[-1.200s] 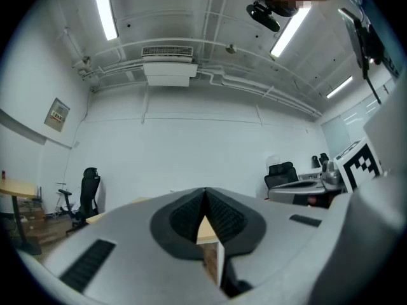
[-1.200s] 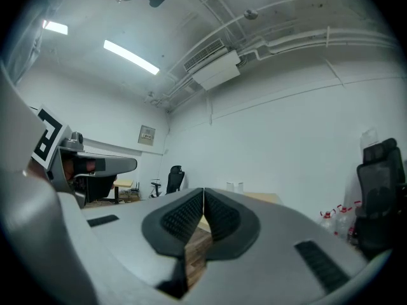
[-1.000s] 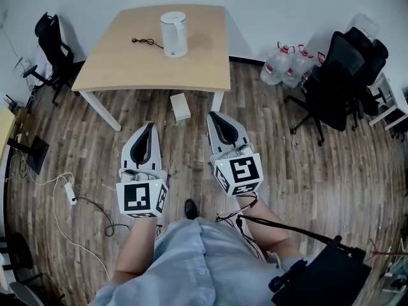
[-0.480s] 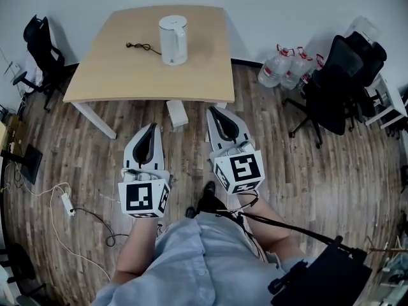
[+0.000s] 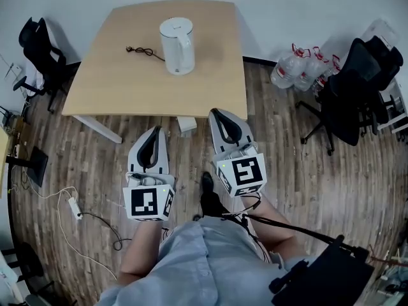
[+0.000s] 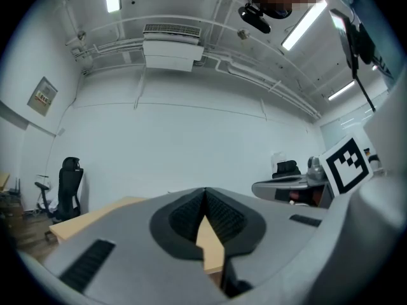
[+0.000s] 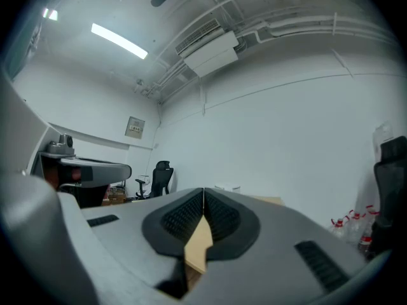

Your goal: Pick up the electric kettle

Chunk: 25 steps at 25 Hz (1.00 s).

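Approach: your empty, closed left gripper (image 5: pixel 155 132) and right gripper (image 5: pixel 217 114) come nearer the white plastic electric kettle (image 5: pixel 177 45), not yet reachable.

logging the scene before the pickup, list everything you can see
kettle: one, white, on the table
table: one, light wood, ahead of the grippers
cord: one, black, on table left of kettle
box: one, white, floor at table's near edge
water bottles: about three, clear, floor at right
office chairs: at least two, black, left and right
power strip: one, white, floor at left
left gripper: grey, shut, empty
right gripper: grey, shut, empty
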### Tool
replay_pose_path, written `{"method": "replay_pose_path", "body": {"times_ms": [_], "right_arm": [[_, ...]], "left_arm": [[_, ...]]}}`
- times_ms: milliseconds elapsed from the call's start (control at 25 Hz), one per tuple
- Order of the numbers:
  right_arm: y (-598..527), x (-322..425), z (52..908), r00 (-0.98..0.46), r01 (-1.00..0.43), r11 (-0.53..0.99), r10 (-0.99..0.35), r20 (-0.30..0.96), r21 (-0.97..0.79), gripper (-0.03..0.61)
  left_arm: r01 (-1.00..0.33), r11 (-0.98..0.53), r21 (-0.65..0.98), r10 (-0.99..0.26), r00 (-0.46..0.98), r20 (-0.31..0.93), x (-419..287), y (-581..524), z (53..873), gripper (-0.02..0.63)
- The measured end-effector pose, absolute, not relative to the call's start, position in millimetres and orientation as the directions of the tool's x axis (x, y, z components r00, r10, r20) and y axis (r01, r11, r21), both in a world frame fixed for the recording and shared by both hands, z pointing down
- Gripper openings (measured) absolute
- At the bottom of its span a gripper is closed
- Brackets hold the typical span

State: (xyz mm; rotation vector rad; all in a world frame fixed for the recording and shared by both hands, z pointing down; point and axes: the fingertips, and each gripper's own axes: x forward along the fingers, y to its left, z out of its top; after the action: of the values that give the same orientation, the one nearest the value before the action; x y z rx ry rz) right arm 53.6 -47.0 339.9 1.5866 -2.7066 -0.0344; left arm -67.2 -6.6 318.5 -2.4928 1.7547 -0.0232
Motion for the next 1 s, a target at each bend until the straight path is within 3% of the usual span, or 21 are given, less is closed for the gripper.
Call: {"method": "replay_pose_path", "body": {"times_ms": [1000], "right_arm": [[-245.1,33.5,311.5,-0.58,-0.813,0.582,-0.809,-0.096,0.011,0.003]], "left_arm": [[-0.968,-0.201,-0.152,-0.974,0.214,-0.078,-80.7,-182.8,289.7,-0.003]]}}
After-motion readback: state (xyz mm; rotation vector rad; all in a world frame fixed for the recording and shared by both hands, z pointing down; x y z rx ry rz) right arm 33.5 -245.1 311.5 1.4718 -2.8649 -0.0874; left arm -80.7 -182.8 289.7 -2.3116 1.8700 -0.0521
